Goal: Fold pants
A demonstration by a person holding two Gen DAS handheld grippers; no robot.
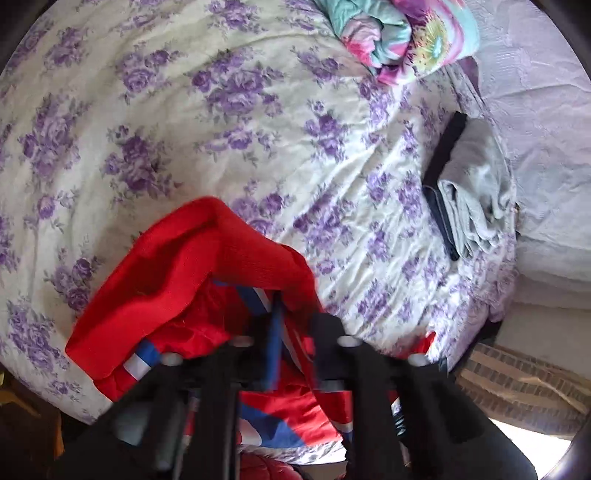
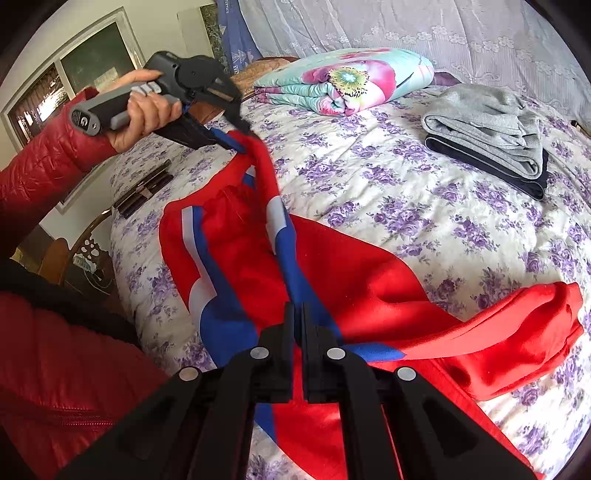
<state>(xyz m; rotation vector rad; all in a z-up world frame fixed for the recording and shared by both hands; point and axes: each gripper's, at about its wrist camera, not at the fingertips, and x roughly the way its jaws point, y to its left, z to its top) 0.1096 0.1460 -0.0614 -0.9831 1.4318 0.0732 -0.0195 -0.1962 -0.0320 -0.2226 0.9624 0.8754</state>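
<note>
Red pants [image 2: 369,280] with blue and white side stripes lie crumpled on the floral bed sheet [image 2: 424,210]. My right gripper [image 2: 298,314] is shut on the pants at a blue stripe, low in the right wrist view. At the upper left of that view, a hand [image 2: 147,110] holds my left gripper [image 2: 242,144], shut on a lifted red edge of the pants. In the blurred left wrist view the left gripper [image 1: 295,310] has red fabric [image 1: 192,266] bunched over and around its fingers. One pant leg [image 2: 517,332] trails to the right.
A folded grey garment on a dark one [image 2: 491,125] lies at the bed's far right. A folded colourful quilt [image 2: 347,83] sits at the head of the bed. A wooden chair [image 2: 74,258] stands beside the bed's left edge. A lace curtain [image 2: 443,33] hangs behind.
</note>
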